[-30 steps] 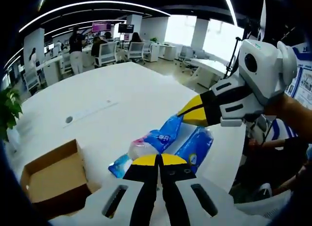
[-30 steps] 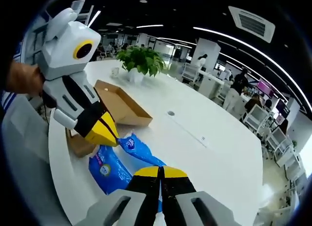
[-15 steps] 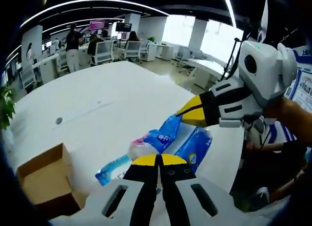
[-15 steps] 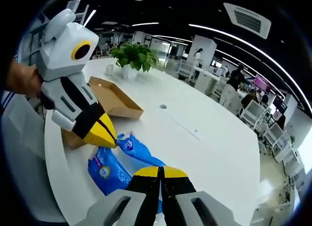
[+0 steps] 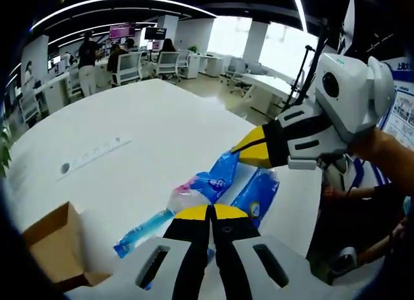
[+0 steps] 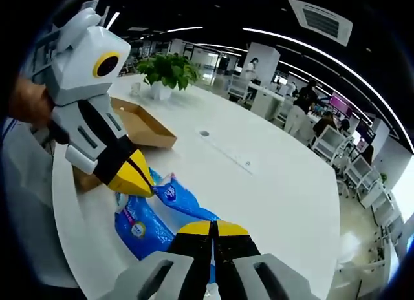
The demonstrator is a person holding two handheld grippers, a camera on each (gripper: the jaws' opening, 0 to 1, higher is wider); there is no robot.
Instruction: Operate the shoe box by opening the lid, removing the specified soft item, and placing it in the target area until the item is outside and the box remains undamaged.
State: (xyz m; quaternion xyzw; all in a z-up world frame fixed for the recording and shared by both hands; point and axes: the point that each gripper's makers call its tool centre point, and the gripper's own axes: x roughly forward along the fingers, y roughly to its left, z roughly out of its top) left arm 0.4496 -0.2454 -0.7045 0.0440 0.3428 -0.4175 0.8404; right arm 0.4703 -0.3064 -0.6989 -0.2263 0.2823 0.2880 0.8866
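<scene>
Blue soft packs (image 5: 213, 183) are seen lying outside the shoe box (image 5: 48, 245) on the white table (image 5: 155, 125), long axes running away from both closed, empty grippers, left gripper (image 5: 210, 213) and right gripper (image 6: 213, 227) hovering about equally near.

A white table (image 5: 162, 125) is carrying blue soft packs (image 5: 217, 180), an open cardboard shoe box (image 6: 139, 122) and a potted plant (image 6: 167, 72).

left claw (image 5: 209, 213): white body, black jaws, yellow tips
right claw (image 6: 213, 227): same colours
clothing: possibly blue-and-white striped, blurred
</scene>
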